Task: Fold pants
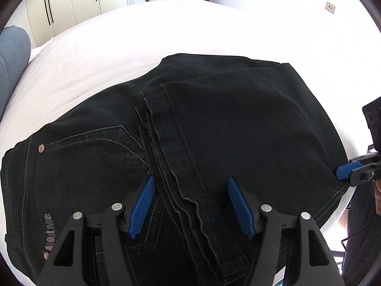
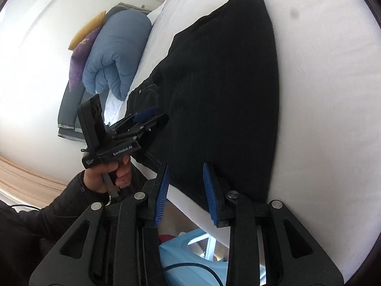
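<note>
Black jeans (image 1: 214, 124) half-folded on bed (image 1: 142, 35). My left claw (image 1: 190, 205) gapes, empty, above the hems (image 1: 171, 143). Right claw (image 2: 185, 190), narrowly parted, empty, at the fold edge; I'd pinch every layer together.

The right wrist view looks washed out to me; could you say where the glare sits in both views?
Right wrist view: the wall left of the duvet is blown out. Left wrist view: the sheet beyond the pants glares white; the dark denim keeps its stitching.
</note>
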Demonstrator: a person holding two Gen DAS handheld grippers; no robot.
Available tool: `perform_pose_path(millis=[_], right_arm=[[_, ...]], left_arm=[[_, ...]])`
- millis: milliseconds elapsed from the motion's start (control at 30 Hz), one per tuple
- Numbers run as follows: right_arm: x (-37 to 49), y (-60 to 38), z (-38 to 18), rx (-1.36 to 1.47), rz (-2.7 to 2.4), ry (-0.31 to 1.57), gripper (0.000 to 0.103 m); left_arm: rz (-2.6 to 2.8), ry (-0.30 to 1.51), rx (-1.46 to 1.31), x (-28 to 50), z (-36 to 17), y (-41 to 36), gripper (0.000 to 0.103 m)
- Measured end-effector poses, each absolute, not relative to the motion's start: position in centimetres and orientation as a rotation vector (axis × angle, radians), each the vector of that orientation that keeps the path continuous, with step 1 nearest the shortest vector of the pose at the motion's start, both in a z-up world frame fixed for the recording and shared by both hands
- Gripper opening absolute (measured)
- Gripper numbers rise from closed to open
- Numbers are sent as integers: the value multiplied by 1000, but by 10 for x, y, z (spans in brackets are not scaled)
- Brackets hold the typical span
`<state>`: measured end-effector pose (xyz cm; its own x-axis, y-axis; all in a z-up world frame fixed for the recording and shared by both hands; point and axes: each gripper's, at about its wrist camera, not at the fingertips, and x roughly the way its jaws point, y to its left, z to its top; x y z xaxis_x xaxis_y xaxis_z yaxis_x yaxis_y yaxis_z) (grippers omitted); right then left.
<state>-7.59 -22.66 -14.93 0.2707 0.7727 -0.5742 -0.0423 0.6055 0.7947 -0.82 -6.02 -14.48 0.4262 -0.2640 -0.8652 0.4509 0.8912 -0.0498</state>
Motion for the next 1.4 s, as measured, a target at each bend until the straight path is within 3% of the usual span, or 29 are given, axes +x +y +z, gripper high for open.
perform_pose_path(millis=[300, 433, 533, 600, 700, 767, 800, 1067, 1400], right_arm=[[-86, -184, -117, 441, 545, 1194, 27], [-88, -193, -74, 595, 571, 1079, 30], [-82, -180, -111, 504, 471, 1217, 29], [-91, -177, -116, 456, 498, 1137, 29], [-86, -179, -100, 526, 480, 1185, 30], [-84, -185, -81, 594, 512, 1122, 30], [-83, -186, -72, 625, 533, 1076, 30], [-45, -155, -74, 857, 621, 1050, 30], [1, -108, -83, 968, 655, 1066, 31]], left_arm=[[-429, 1001, 166, -18, -146, -57, 68], [-429, 988, 115, -23, -147, -51, 68], [-437, 962, 86, -28, -144, -45, 69], [-434, 957, 42, -34, -135, -34, 69], [-359, 895, -104, -52, -111, 9, 75], [-261, 825, -257, -68, -94, 56, 97], [-212, 789, -346, -78, -90, 83, 99], [37, 644, -986, -141, -114, 246, 100], [4, 689, -1217, -131, -162, 254, 99]])
